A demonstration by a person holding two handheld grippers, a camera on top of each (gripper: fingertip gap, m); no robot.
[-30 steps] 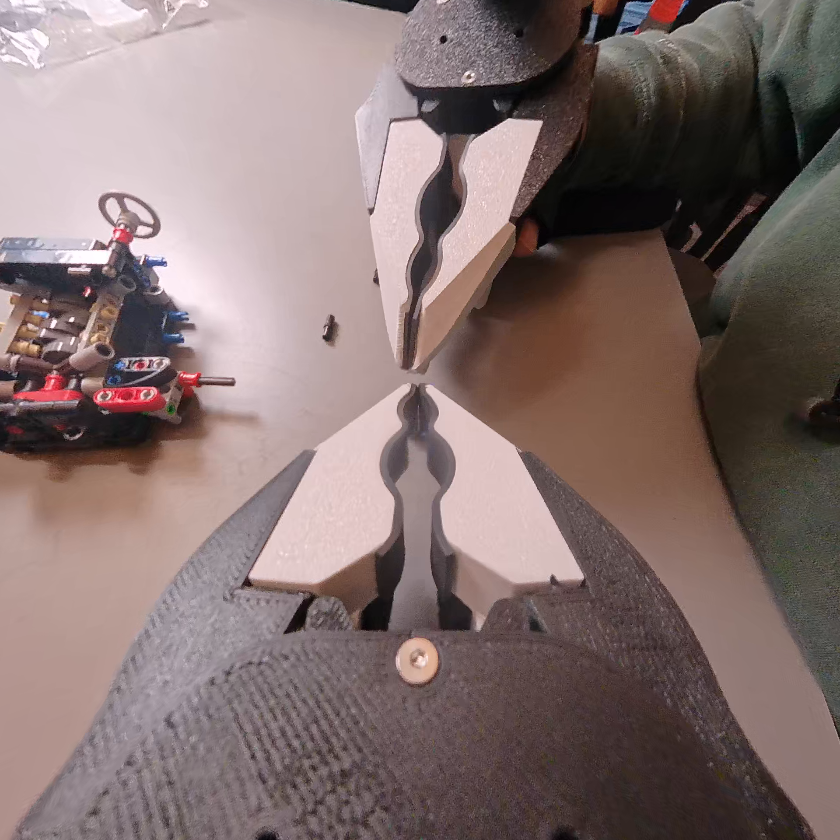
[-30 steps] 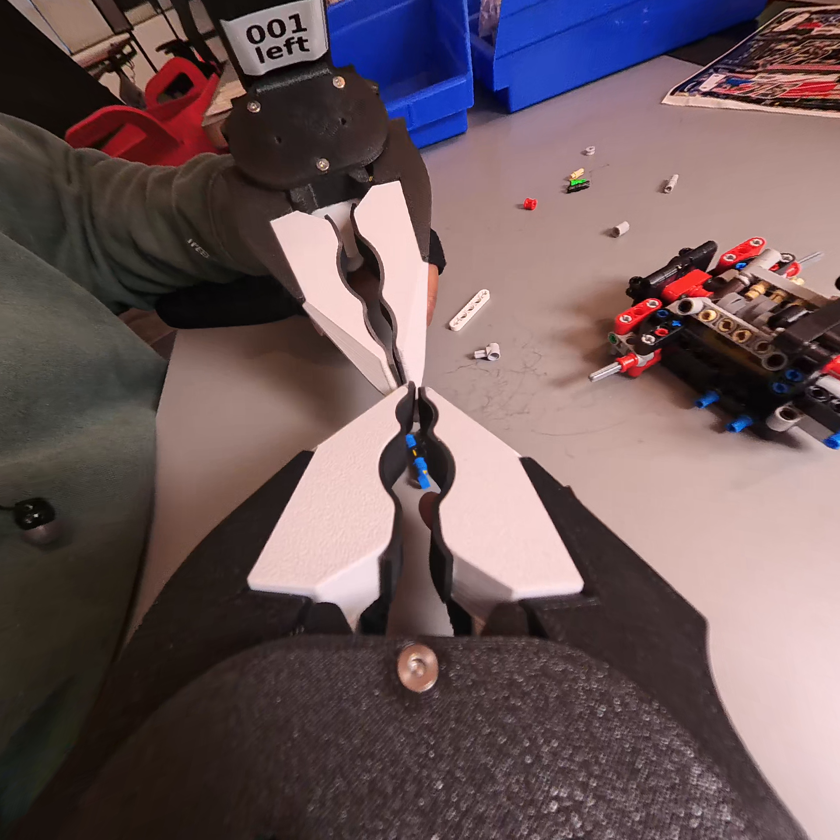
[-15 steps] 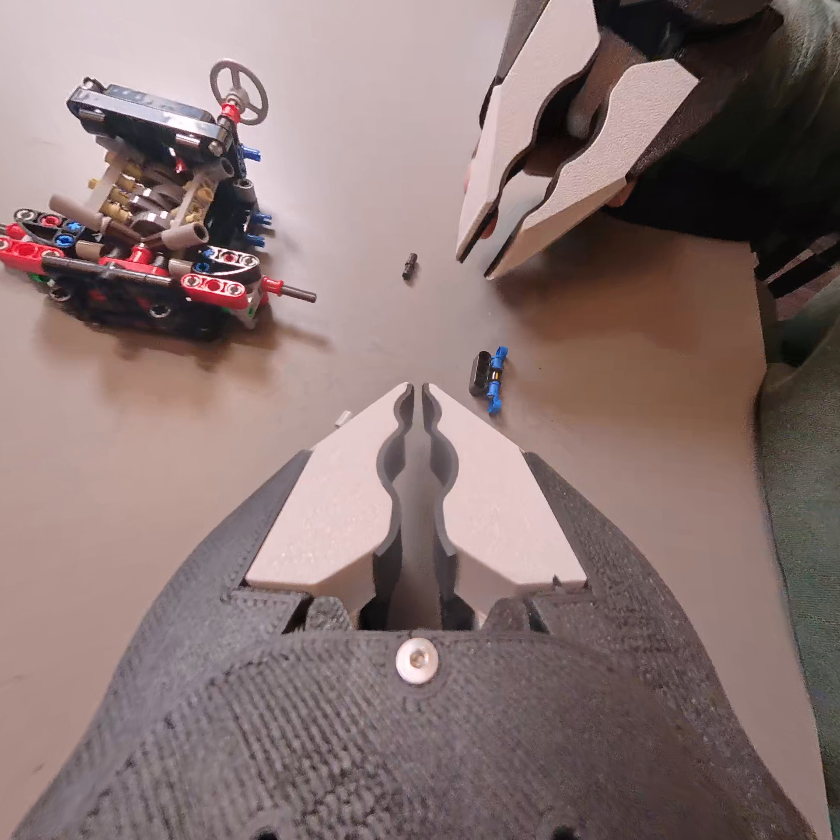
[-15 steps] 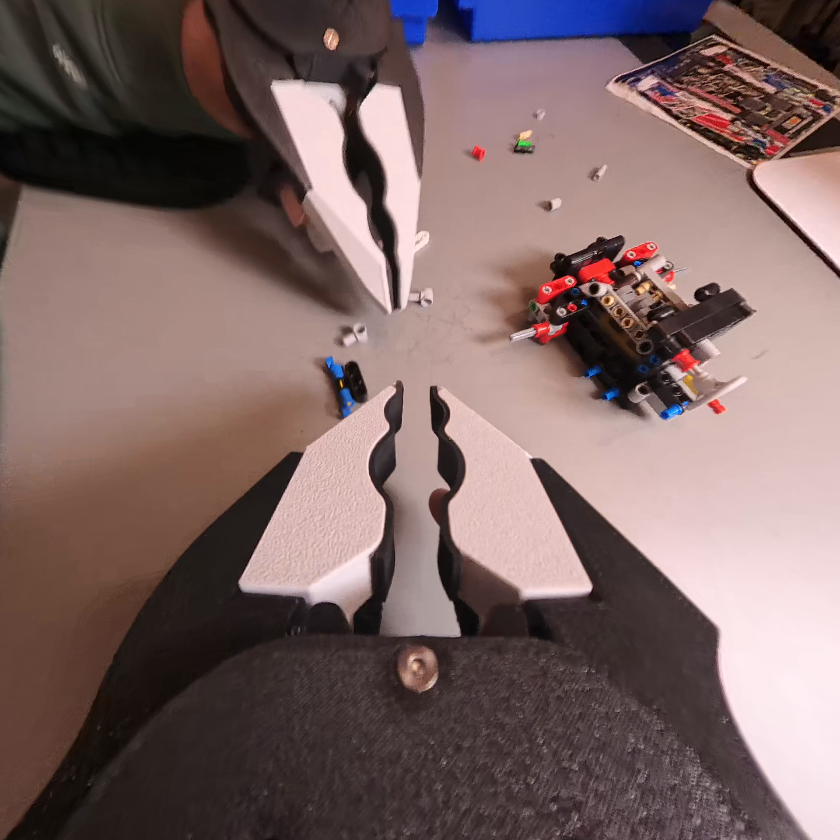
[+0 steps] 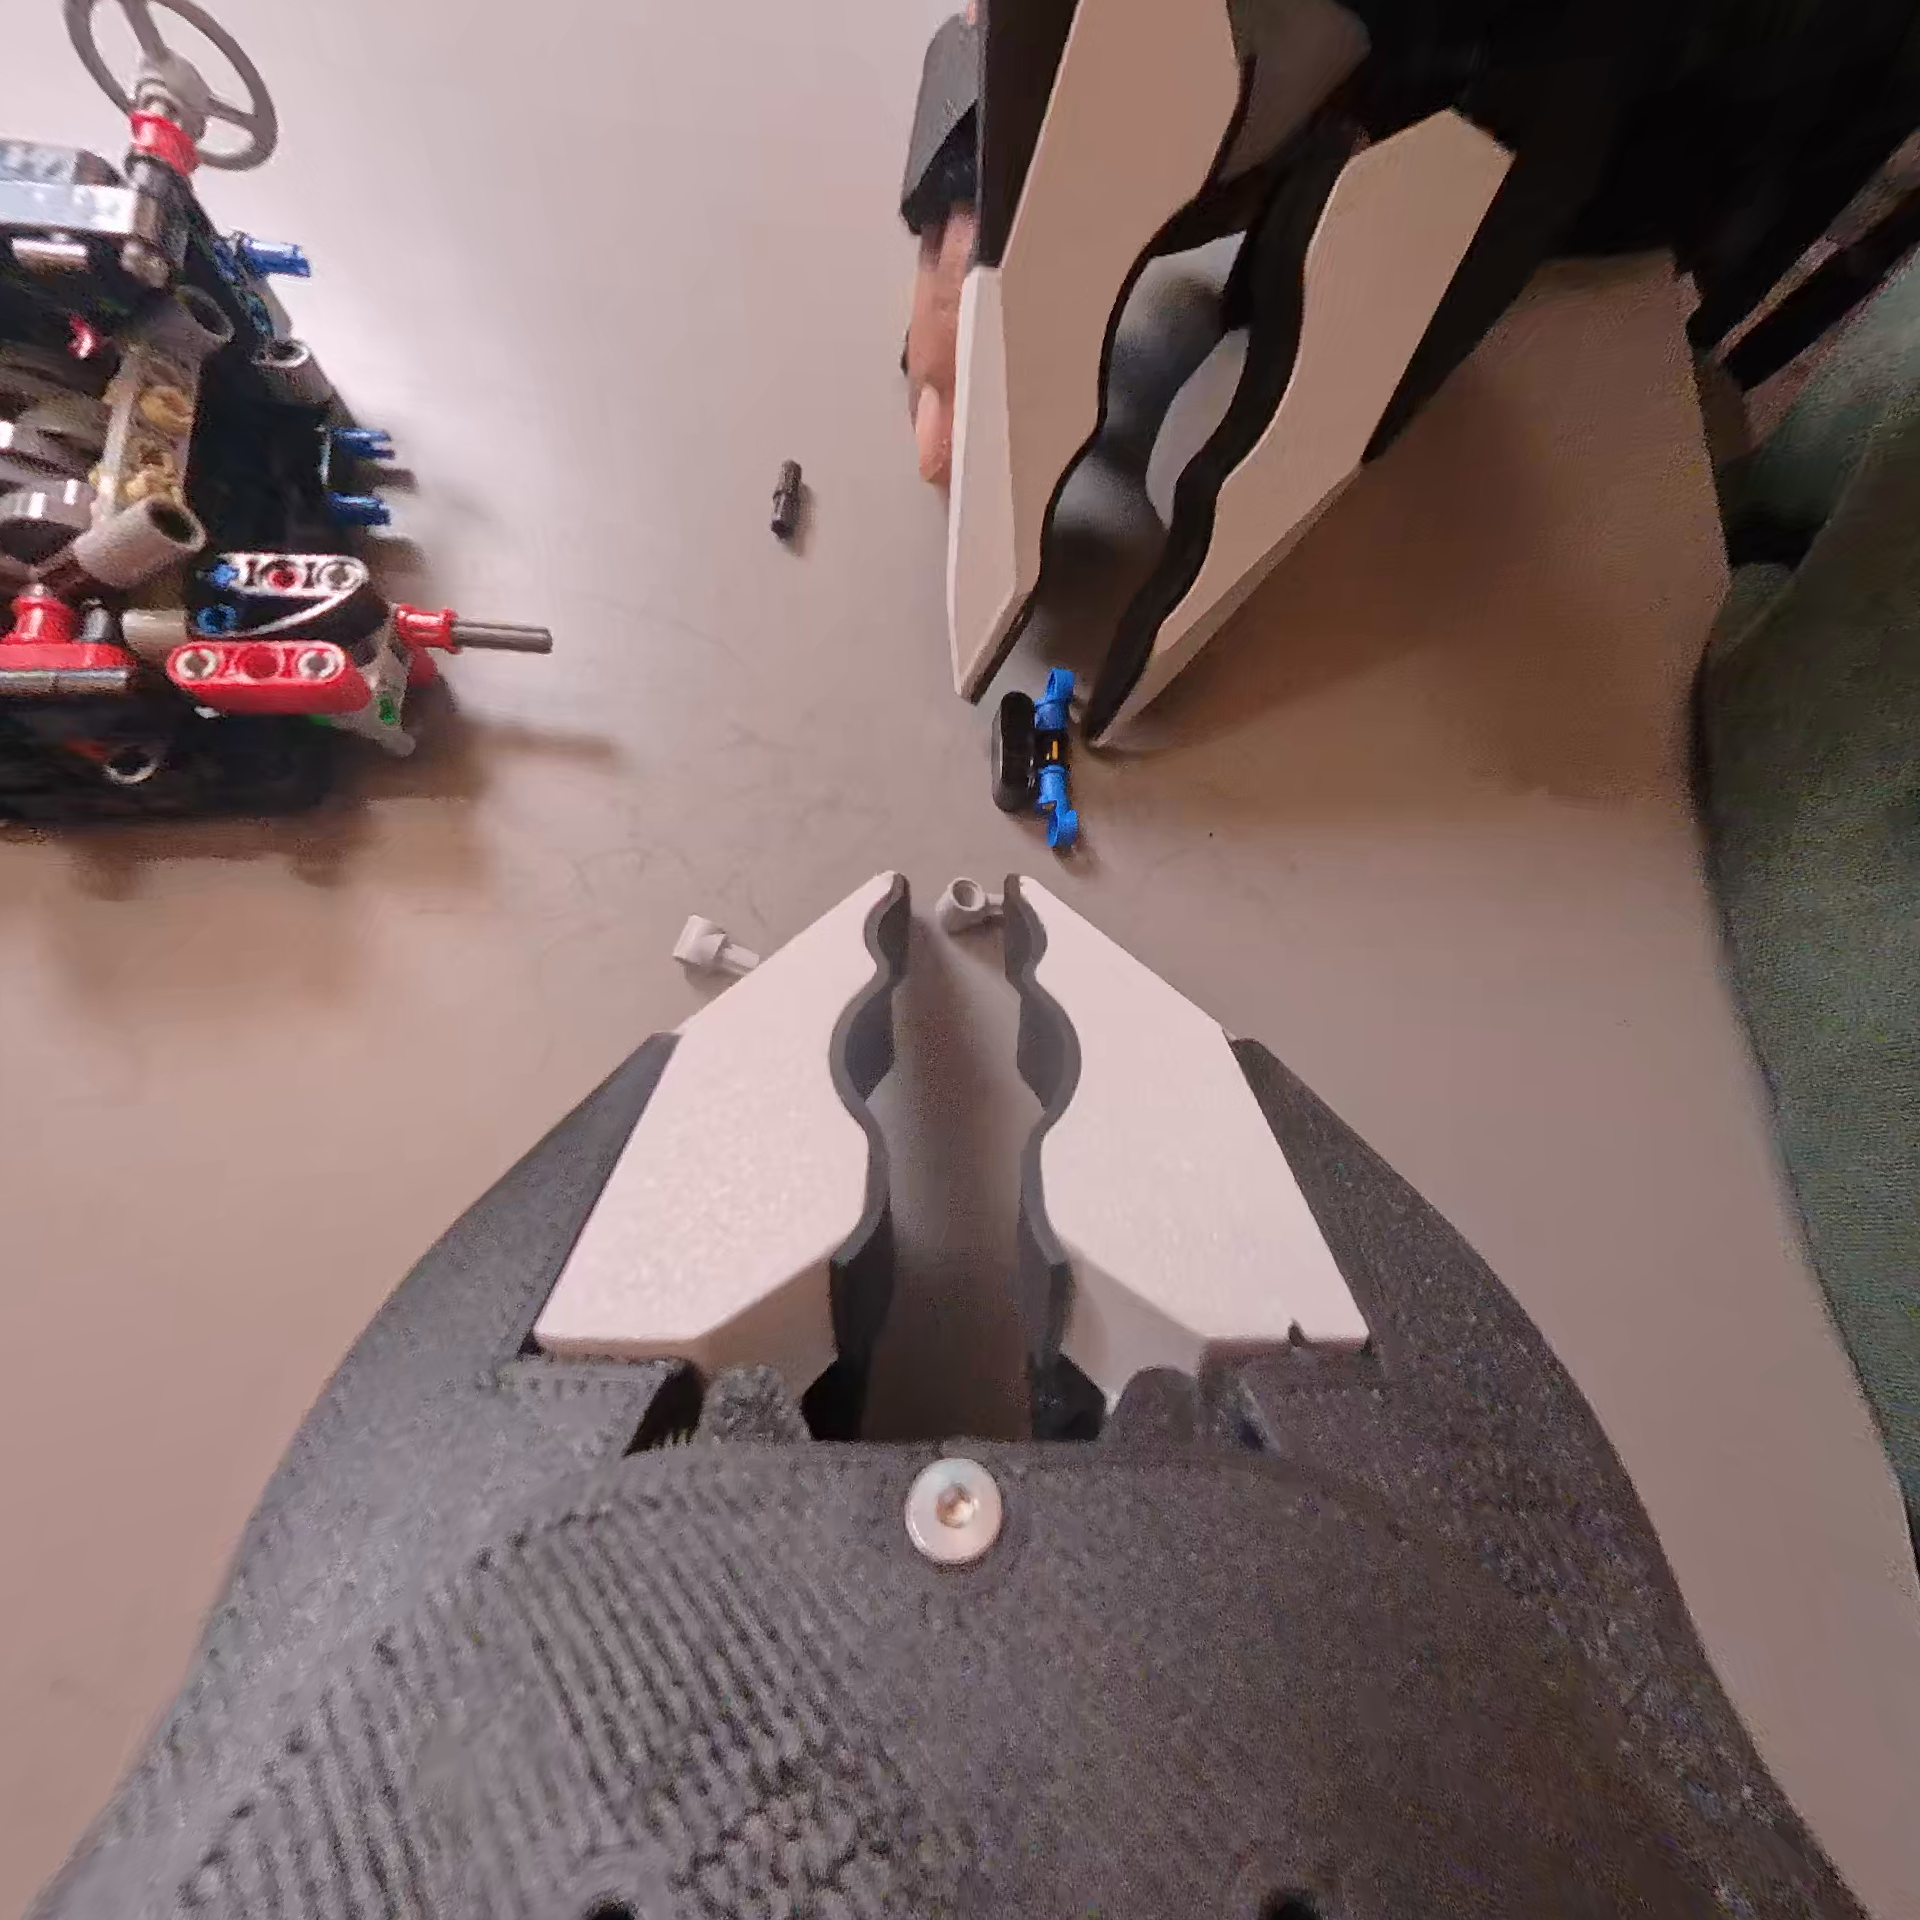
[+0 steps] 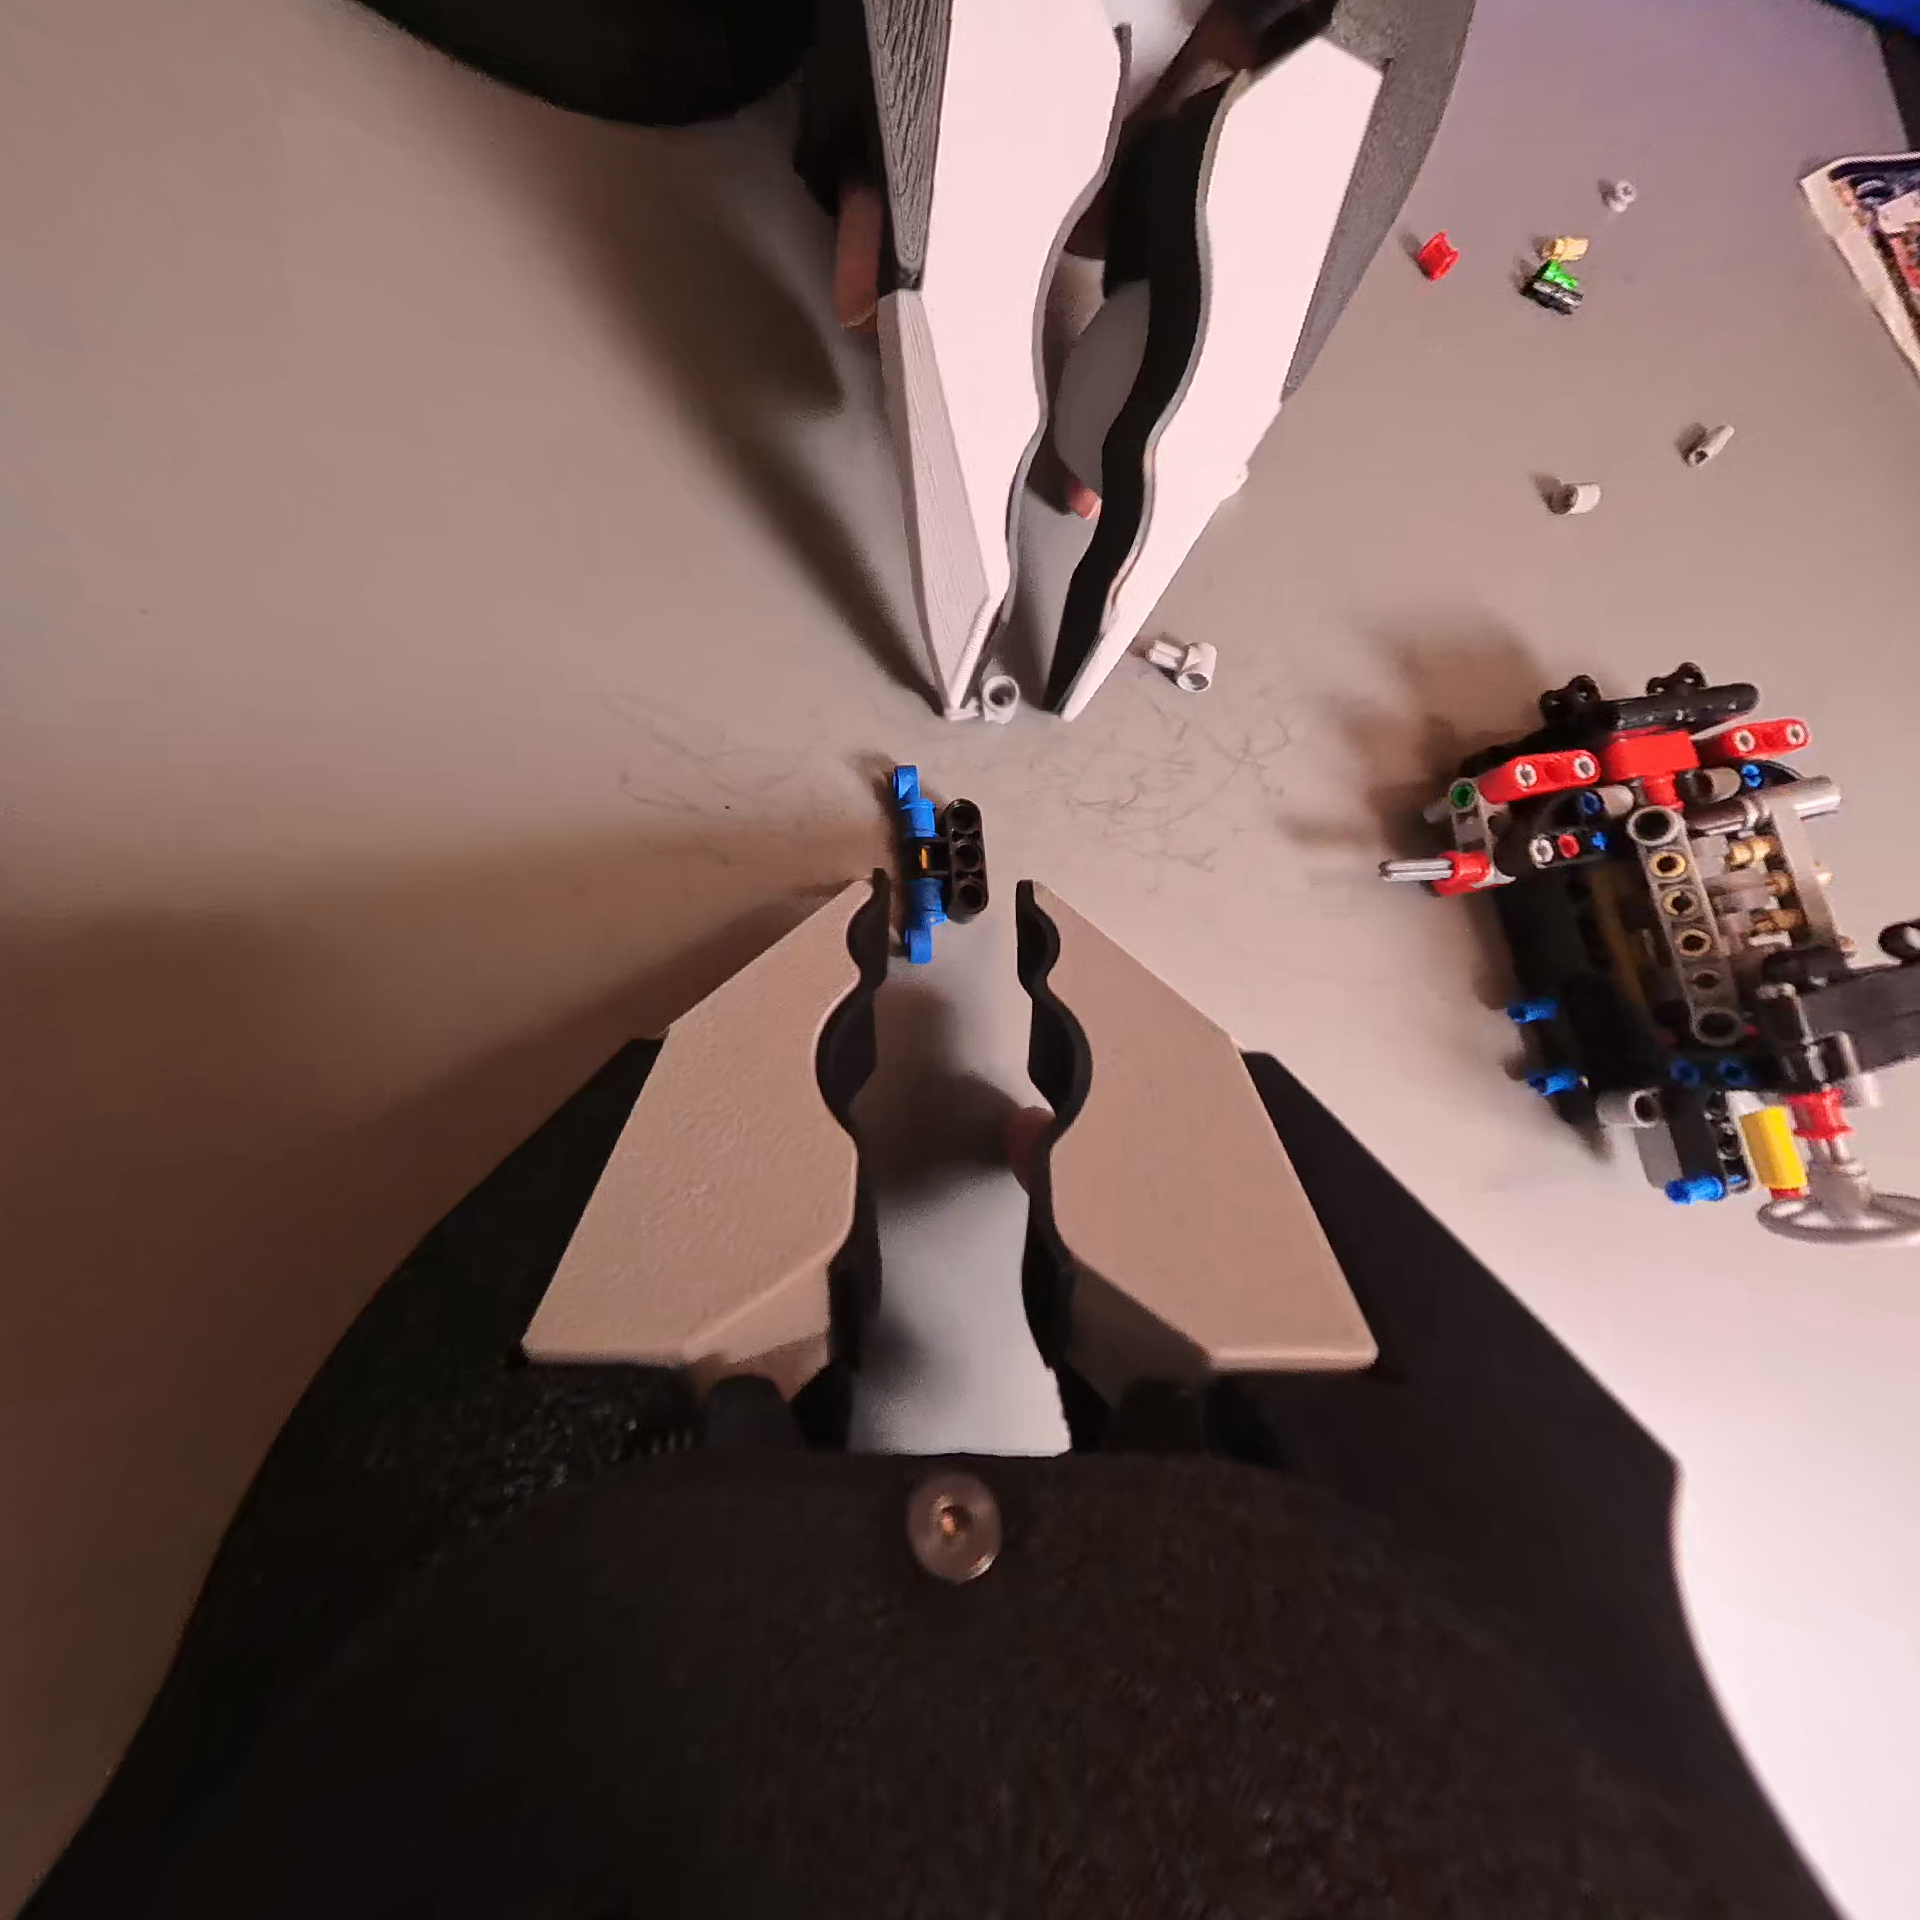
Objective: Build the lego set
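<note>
No text, number or sign could be read. The printed sheet (image 6: 1883, 234) at the table (image 6: 416, 520) edge was too small and cut off.

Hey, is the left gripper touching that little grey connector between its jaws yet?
Cannot tell. In the right wrist view the grey connector sits between the open jaws of the left gripper, tight against one tip, but no view plainly shows contact or a gap.
</note>
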